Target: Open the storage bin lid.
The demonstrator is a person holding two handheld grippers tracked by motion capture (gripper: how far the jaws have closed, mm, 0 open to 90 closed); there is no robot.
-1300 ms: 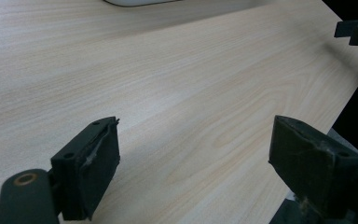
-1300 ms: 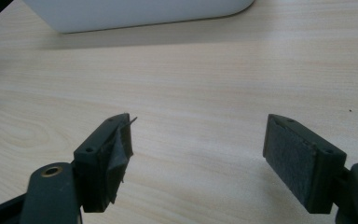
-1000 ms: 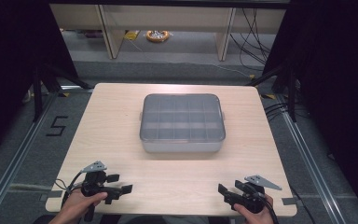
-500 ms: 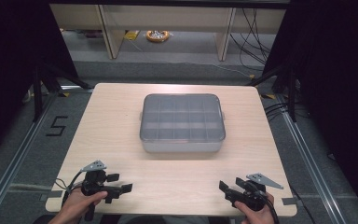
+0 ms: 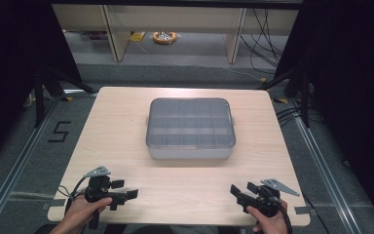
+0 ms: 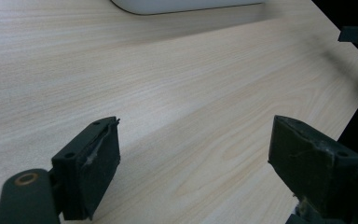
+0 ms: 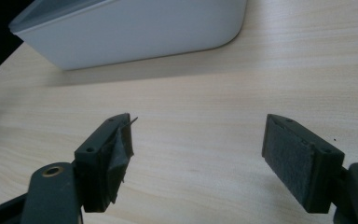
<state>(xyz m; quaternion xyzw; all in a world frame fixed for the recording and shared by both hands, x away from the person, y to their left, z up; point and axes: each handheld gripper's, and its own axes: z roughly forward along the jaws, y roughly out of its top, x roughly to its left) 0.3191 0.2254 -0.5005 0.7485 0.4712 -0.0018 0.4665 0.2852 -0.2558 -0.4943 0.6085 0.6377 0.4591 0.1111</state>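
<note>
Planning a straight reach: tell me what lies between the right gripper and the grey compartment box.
Nothing: bare wooden table separates the right gripper from the grey compartment box, as seen in the high view and right gripper view.

1. My table (image 5: 126,122) is pale beige wood with fine straight grain lines.
2. The box (image 5: 191,127) at its centre has a smoky grey see-through lid showing a grid of compartments, over a light grey-white base.
3. My left gripper (image 5: 124,194) and right gripper (image 5: 237,190) are black, with dark grey pads (image 7: 292,156).
</note>
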